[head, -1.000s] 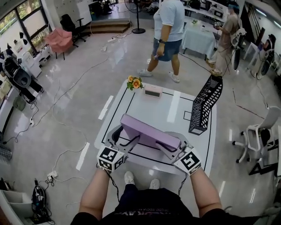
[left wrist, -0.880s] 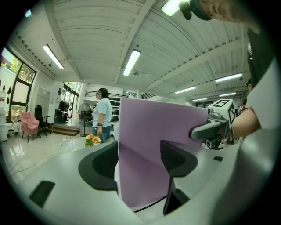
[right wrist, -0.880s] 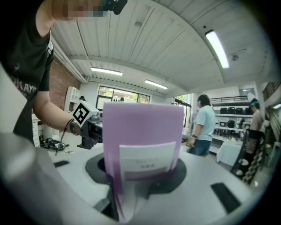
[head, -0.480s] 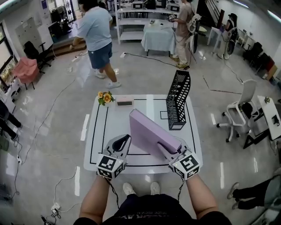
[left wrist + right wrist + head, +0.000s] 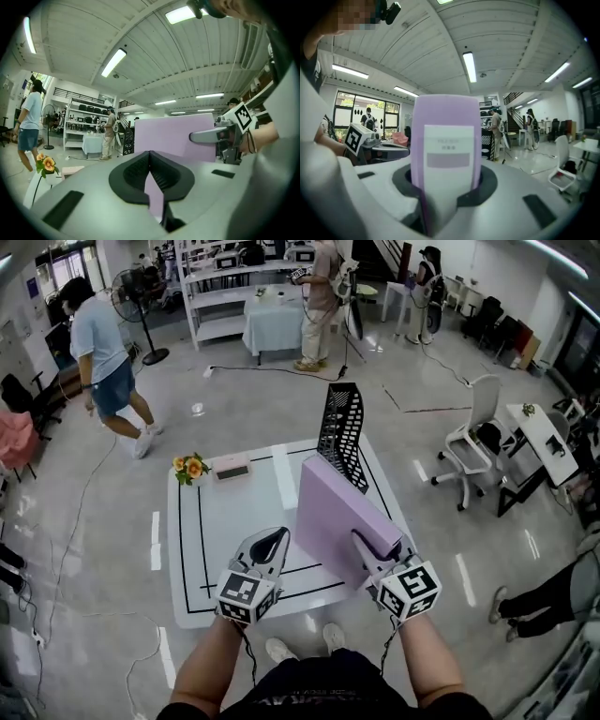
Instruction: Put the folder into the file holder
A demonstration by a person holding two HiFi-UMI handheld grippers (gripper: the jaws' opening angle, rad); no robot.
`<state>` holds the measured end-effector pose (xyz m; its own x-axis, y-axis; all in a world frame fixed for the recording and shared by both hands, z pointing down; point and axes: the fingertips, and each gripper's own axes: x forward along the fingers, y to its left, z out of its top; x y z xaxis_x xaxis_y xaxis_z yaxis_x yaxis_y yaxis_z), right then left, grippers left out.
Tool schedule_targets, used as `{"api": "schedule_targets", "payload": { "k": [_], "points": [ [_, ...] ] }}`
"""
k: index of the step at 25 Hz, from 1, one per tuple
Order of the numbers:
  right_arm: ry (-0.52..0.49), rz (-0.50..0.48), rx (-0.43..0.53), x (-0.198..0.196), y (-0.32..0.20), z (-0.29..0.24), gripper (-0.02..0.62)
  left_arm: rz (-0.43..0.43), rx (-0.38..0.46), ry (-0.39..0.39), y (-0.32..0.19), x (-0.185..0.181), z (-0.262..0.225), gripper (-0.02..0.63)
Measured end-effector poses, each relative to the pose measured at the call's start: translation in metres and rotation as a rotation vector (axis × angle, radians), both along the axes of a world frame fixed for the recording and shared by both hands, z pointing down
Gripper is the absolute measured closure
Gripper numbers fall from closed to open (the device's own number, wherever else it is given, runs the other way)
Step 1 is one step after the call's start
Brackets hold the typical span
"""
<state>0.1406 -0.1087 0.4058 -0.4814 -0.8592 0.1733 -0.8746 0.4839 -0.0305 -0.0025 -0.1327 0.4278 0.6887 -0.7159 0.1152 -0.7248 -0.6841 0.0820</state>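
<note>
Head view.
- Item 1: folder [image 5: 339,510], lilac, lifted off the table [image 5: 234,521] and tilted. Its near end sits in the right gripper [image 5: 367,554].
- Item 2: left gripper [image 5: 272,540], clenched on nothing, just left of the folder and not touching it.
- Item 3: file holder [image 5: 342,427], black mesh, upright at the table's far edge and empty as far as can be seen.
- Step, as judged: carrying stage, with the folder up but not yet in the holder. The next move calls for carrying it forward, standing it level with a slot, then lowering it between the dividers.
- Room: bare table lies left of the folder. The flowers [image 5: 187,466] and the small pink box [image 5: 232,468] stand at the far left, well apart from the path. The holder stands near the table's far edge, so a hard push could shift it toward the drop.

Left gripper view.
- Both jaws meet, with nothing between them.
- The folder's broad face [image 5: 178,136] stands beyond them, and the right gripper [image 5: 220,136] is at its right side.

Right gripper view.
- The jaws are closing on the folder's spine [image 5: 447,154], which carries a white label. The pads press on both sides, so the grip rests on 1 gripper alone.
- Open floor shows past the spine, and the holder is partly hidden behind the folder.
</note>
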Motion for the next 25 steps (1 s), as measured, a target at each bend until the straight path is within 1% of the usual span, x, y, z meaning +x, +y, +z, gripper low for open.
{"api": "schedule_targets", "payload": {
  "k": [3,6,11,15,19,25],
  "points": [
    [-0.020,0.075,0.007,0.007,0.006,-0.010,0.453,0.029,-0.017,0.020,0.003,0.005,-0.002,0.601],
    [-0.034,0.153,0.028,0.014,0.011,-0.021,0.454,0.067,-0.014,0.025,0.003,0.010,-0.006,0.603],
    [-0.039,0.271,0.079,0.030,0.017,-0.051,0.458,0.129,0.023,0.031,0.008,0.018,-0.022,0.603],
    [-0.037,0.357,0.126,0.042,0.018,-0.080,0.460,0.148,0.049,0.054,0.015,0.017,-0.038,0.603],
    [-0.016,0.398,0.190,0.046,0.014,-0.116,0.460,0.134,0.050,0.090,0.017,0.012,-0.051,0.603],
    [-0.008,0.440,0.272,0.050,-0.007,-0.154,0.462,0.131,0.055,0.103,0.017,0.003,-0.061,0.603]
  ]
}}
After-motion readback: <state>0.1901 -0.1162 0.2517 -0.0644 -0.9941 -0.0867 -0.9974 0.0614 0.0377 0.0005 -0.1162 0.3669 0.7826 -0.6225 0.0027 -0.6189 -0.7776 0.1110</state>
